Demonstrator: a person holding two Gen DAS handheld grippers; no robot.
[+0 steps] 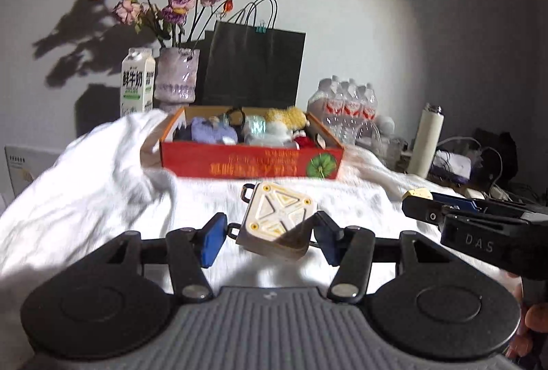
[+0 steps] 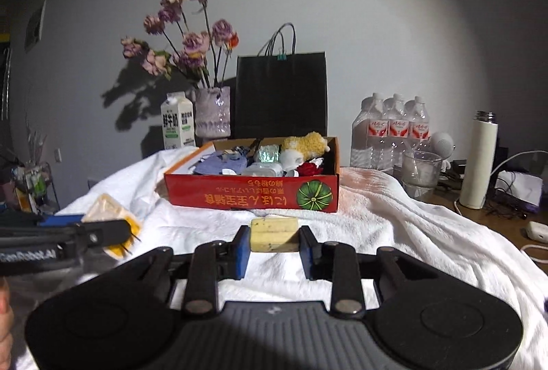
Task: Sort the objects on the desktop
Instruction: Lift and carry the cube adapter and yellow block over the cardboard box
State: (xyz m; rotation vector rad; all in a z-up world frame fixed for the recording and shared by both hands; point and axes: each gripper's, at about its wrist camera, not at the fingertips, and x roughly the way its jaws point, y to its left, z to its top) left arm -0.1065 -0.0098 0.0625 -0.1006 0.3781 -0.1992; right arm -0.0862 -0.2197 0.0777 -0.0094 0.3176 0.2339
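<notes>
My left gripper (image 1: 270,234) is shut on a square cream gadget (image 1: 277,221) with an X pattern, yellow corner dots and black loops, held tilted above the white towel (image 1: 102,181). My right gripper (image 2: 274,245) is shut on a yellow block (image 2: 273,234), which also shows in the left wrist view (image 1: 418,193). The red cardboard box (image 1: 251,162) stands ahead of both, filled with small items: a purple cloth, a yellow plush toy (image 2: 306,144) and a red item. In the right wrist view the left gripper (image 2: 113,233) with the gadget (image 2: 109,210) is at the left.
Behind the box (image 2: 251,195) stand a milk carton (image 1: 137,82), a vase of dried roses (image 1: 176,78), a black paper bag (image 1: 253,65) and packed water bottles (image 2: 394,130). At the right are a glass (image 2: 420,171), a white flask (image 2: 479,161) and cables on the wooden desk.
</notes>
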